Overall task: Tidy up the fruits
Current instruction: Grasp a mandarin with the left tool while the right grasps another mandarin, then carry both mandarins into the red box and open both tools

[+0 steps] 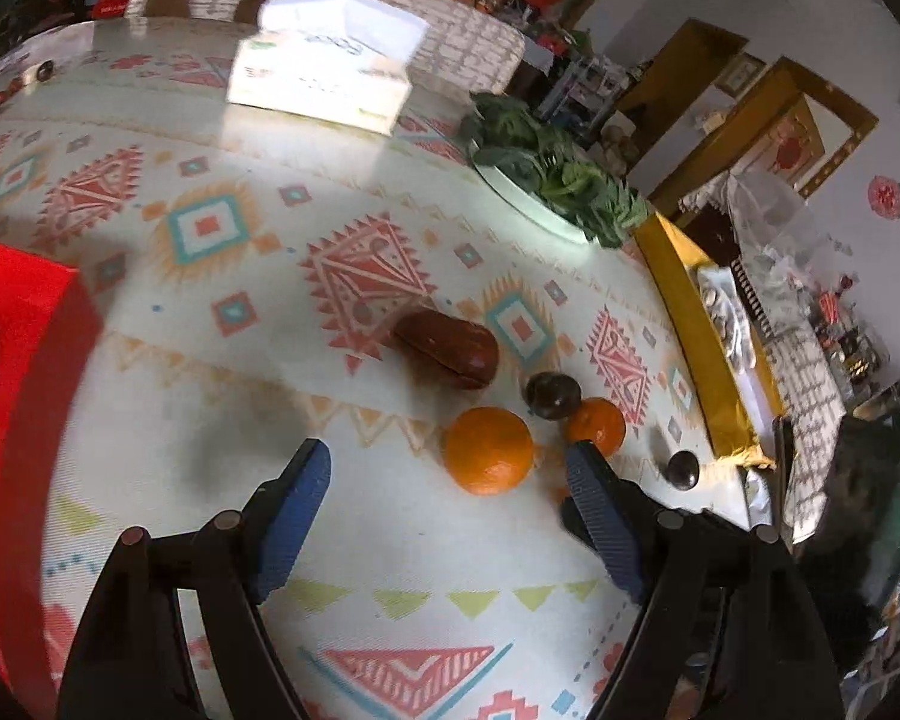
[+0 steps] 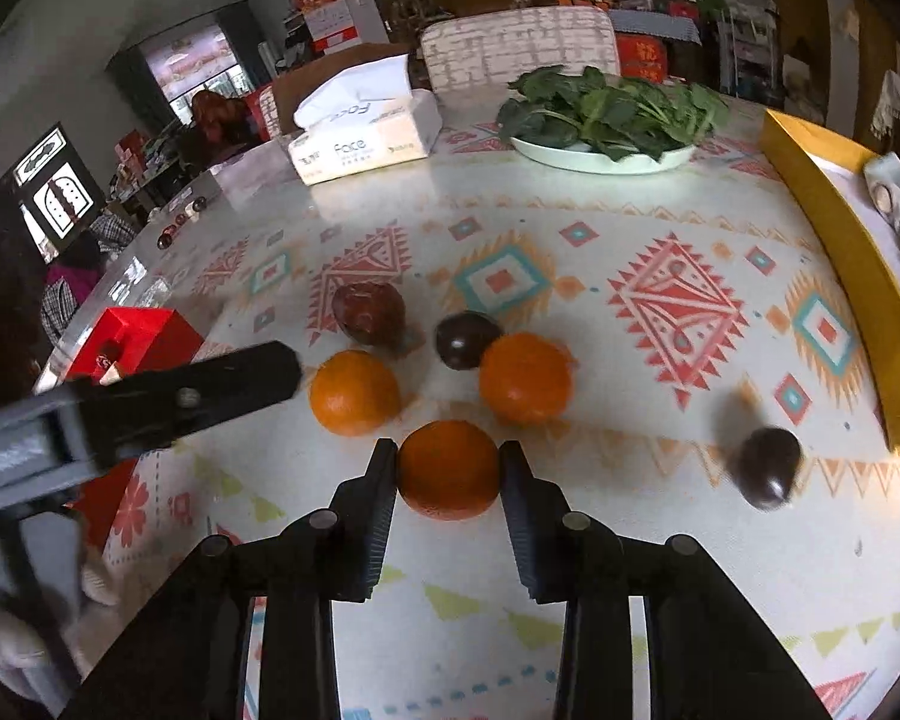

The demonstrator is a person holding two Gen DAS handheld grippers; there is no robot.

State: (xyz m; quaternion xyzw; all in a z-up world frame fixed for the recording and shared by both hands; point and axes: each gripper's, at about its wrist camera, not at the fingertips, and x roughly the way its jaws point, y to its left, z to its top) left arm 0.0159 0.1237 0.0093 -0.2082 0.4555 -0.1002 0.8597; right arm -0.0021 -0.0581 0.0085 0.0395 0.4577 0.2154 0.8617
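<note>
Left wrist view is showing, from left to right, a red box (image 1: 18, 360) sitting at the table's near left edge, then the left gripper (image 1: 448, 468) hanging over the patterned tablecloth (image 1: 210, 396) with its blue-padded fingers spread wide and gripping nothing; an orange (image 1: 489, 450) is lying on the cloth just ahead of the gap, nearer the right finger. Beyond it a brown oblong fruit (image 1: 450, 348) is lying, with a dark round fruit (image 1: 552, 396) touching a second orange (image 1: 597, 426) to its right, and another dark fruit (image 1: 683, 470) sitting alone near a gold box (image 1: 690, 324). In the right wrist view the left gripper's black finger (image 2: 222, 384) is reaching in from the left, pointing at the leftmost orange (image 2: 354, 393). At centre the right gripper (image 2: 449, 468) is clamping a third orange (image 2: 449, 471), both pads pressing on its sides while it is resting on the cloth. Farther back a tissue pack (image 2: 366, 132) and a plate of leafy greens (image 2: 606, 114) are standing.
</note>
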